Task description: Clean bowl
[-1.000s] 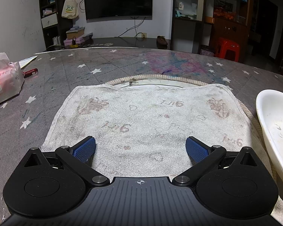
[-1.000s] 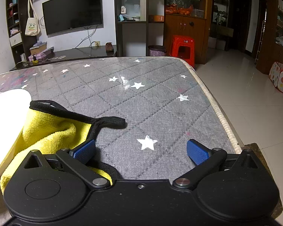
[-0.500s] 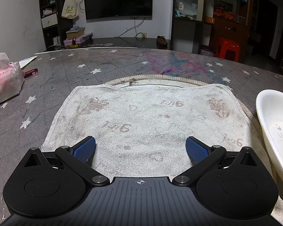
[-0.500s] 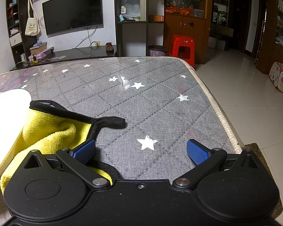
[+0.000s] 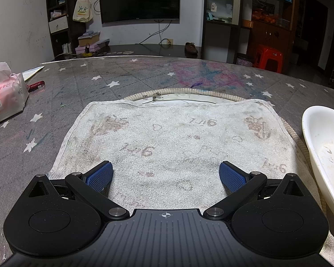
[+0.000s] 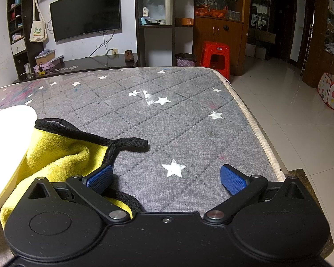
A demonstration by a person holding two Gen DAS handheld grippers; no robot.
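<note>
Nothing moved since earlier frames; both views unchanged. Left hand-held gripper (image 5: 165,175) released, fingers spread wide, low over stained white towel (image 5: 173,138) on grey starred bench (image 5: 78,84). Dirty white bowl (image 5: 325,155) just right of towel, near bench's front right, crumbs inside. Tissue pack (image 5: 4,98) far left. Right hand-held gripper (image 6: 167,176) also released, empty, yellow cloth (image 6: 55,155) touching its left finger, bowl (image 6: 9,138) beside cloth. Bench edge close on right, open floor beyond.

Nothing has changed: both grippers and the bowl (image 5: 325,153) stay put.
</note>
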